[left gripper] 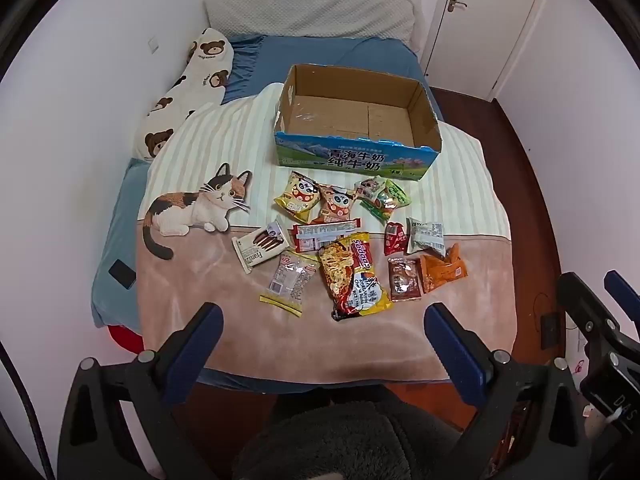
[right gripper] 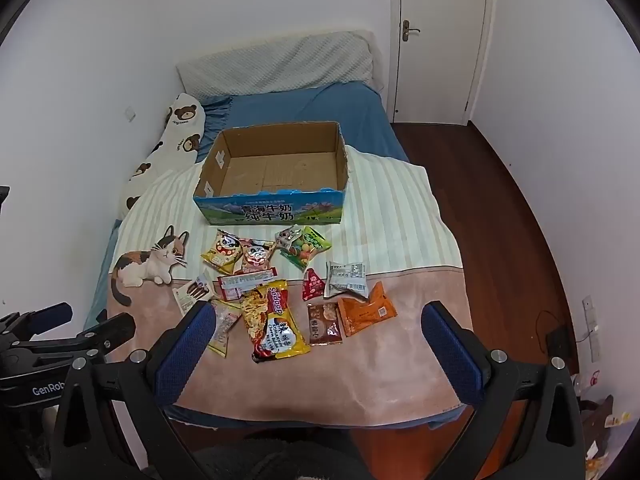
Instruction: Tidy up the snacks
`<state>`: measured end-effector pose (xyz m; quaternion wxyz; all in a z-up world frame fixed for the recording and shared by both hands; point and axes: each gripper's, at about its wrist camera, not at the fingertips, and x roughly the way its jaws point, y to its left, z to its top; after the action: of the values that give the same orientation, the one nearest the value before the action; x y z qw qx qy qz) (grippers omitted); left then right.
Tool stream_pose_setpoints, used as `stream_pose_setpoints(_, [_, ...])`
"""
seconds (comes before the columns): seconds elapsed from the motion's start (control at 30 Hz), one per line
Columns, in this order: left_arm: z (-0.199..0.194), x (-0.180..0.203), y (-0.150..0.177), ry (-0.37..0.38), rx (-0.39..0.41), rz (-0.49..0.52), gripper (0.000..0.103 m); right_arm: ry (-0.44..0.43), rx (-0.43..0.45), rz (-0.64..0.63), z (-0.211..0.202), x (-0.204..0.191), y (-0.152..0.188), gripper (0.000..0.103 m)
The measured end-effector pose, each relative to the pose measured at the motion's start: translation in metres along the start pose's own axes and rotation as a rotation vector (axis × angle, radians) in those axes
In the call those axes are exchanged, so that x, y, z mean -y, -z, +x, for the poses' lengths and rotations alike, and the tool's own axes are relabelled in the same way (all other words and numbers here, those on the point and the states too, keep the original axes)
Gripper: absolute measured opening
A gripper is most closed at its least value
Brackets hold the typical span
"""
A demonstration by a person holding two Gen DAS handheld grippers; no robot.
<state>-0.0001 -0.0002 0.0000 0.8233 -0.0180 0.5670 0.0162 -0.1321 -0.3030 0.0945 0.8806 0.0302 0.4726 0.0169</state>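
An empty cardboard box (left gripper: 428, 120) (right gripper: 338, 160) with a blue printed front stands on the bed. Several snack packets lie in front of it on the blanket: a large noodle packet (left gripper: 354, 276) (right gripper: 276, 324), two panda packets (left gripper: 298, 196) (right gripper: 224, 250), a green candy bag (left gripper: 386, 198) (right gripper: 308, 246), an orange packet (left gripper: 444, 268) (right gripper: 366, 310) and a biscuit pack (left gripper: 262, 246). My left gripper (left gripper: 324, 322) is open and empty, held above the bed's near edge. My right gripper (right gripper: 318, 320) is open and empty beside it, also short of the snacks.
The bed has a cat-print blanket (left gripper: 280, 332), a bear-print pillow (left gripper: 188, 92) along the left wall and a grey pillow (left gripper: 312, 16) at the head. A black phone (left gripper: 122, 274) lies at the bed's left edge. A door (right gripper: 436, 40) and wooden floor (right gripper: 508, 220) are to the right.
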Motion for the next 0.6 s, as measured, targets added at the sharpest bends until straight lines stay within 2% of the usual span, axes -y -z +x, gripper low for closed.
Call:
stream_pose_setpoints(0.23, [0.003, 0.001, -0.005, -0.014, -0.024, 0.024, 0.103, -0.006, 0.004, 0.006, 0.001, 0.005, 0.002, 0.103])
stream_pose_setpoints(0.3, [0.004, -0.002, 0.006, -0.007, 0.001, 0.018, 0.103, 0.002, -0.016, 0.000, 0.004, 0.005, 0.000, 0.103])
stream_pose_setpoints(0.6, [0.002, 0.003, 0.001, -0.020, -0.014, 0.025, 0.103, 0.014, -0.023, -0.001, 0.010, 0.005, 0.002, 0.103])
